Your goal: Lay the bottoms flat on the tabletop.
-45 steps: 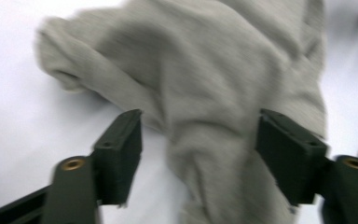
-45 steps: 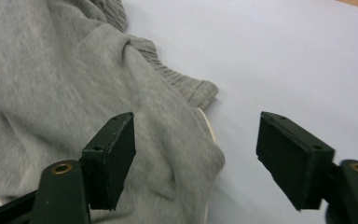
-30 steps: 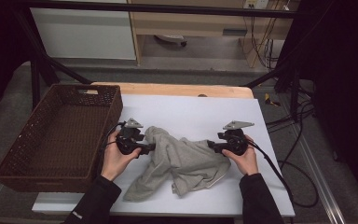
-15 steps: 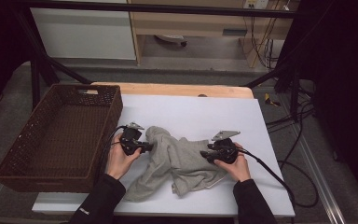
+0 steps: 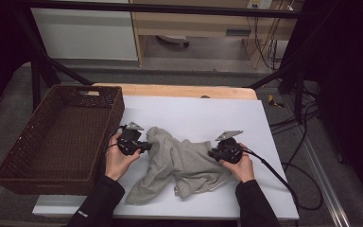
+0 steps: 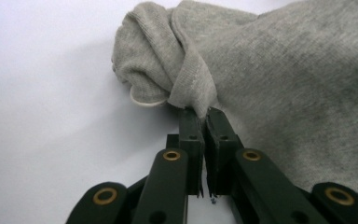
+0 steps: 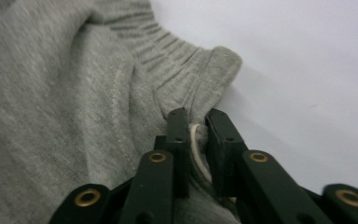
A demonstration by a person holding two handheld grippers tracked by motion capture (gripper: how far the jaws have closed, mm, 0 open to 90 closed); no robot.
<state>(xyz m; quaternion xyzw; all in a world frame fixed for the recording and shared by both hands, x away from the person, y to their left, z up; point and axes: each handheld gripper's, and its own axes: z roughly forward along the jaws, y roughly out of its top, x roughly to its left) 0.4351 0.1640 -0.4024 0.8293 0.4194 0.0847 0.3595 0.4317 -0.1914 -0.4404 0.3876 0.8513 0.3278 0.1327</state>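
Note:
A crumpled grey knit garment lies on the white table. My left gripper is at its left end. In the left gripper view the gripper has just closed and is shut on a bunched fold of the garment, beside a white cord loop. My right gripper is at the garment's right edge. In the right gripper view the gripper has just been closing, and it pinches the ribbed hem with a white cord between the pads.
A dark woven basket stands at the table's left, close to my left hand. A wooden strip runs along the far edge. The right gripper's cable trails off to the right. Bare white tabletop lies beyond the garment.
Both pairs of jaws have closed onto the garment's ends. My right hand has shifted slightly inward and toward the near edge. The left hand has stayed in place.

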